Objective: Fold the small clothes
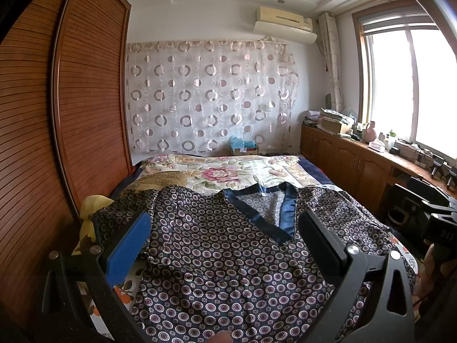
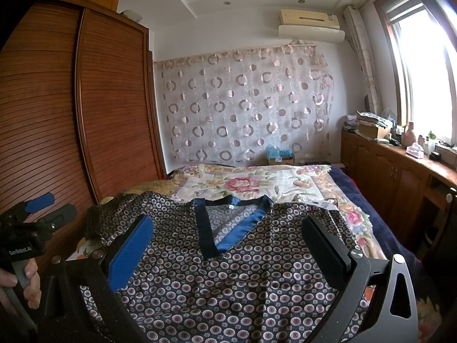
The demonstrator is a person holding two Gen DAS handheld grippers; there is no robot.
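A dark satin top point(image 1: 228, 257) with a circle print and a blue V-neck trim point(image 1: 285, 214) lies spread flat, front up, on the bed; it also shows in the right wrist view point(image 2: 228, 280). My left gripper point(image 1: 225, 225) is open and empty, held above the top's chest, left of the neckline. My right gripper point(image 2: 228, 228) is open and empty, above the top with the V-neck point(image 2: 228, 225) between its fingers. The left gripper point(image 2: 45, 205) also shows at the far left of the right wrist view, in a hand.
The floral bedspread point(image 1: 228, 171) covers the bed behind the top. A slatted wooden wardrobe point(image 1: 71, 114) stands close on the left. A low wooden cabinet point(image 1: 357, 160) with clutter runs under the window on the right. A yellow cloth point(image 1: 94, 203) lies at the bed's left edge.
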